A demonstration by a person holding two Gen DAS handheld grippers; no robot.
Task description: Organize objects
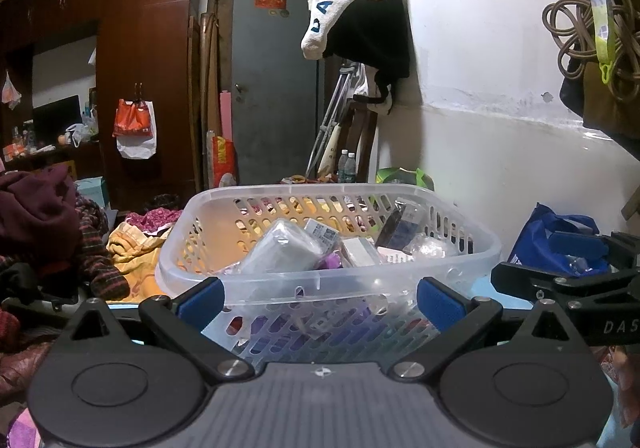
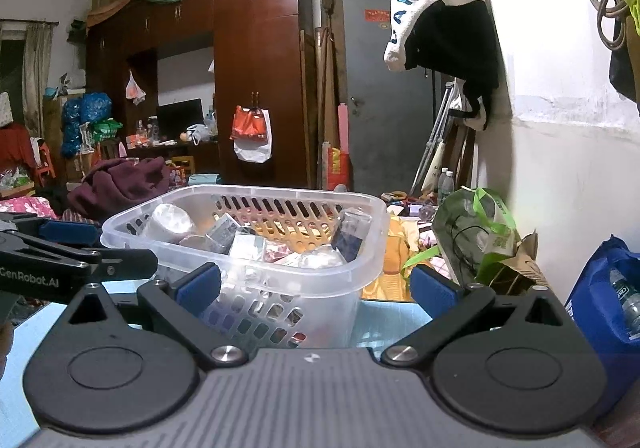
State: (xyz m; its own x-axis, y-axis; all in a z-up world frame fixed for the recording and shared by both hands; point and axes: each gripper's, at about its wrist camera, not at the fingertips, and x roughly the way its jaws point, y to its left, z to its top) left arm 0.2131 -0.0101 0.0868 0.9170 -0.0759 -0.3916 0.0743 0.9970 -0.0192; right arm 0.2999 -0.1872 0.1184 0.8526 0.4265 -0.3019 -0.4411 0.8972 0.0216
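Both your left tool (image 1: 320, 298) and right tool (image 2: 316, 286) stand wide apart and hold nothing. The clear slotted basket (image 1: 460, 268) sits just ahead on the blue surface (image 2: 384, 318), loaded with small packets. Expect thin, flexing plastic; take its thickened rim.

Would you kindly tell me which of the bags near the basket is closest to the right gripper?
The blue bag holding a water bottle, low at the far right beside the right gripper. The green bag stands farther back, by the wall.
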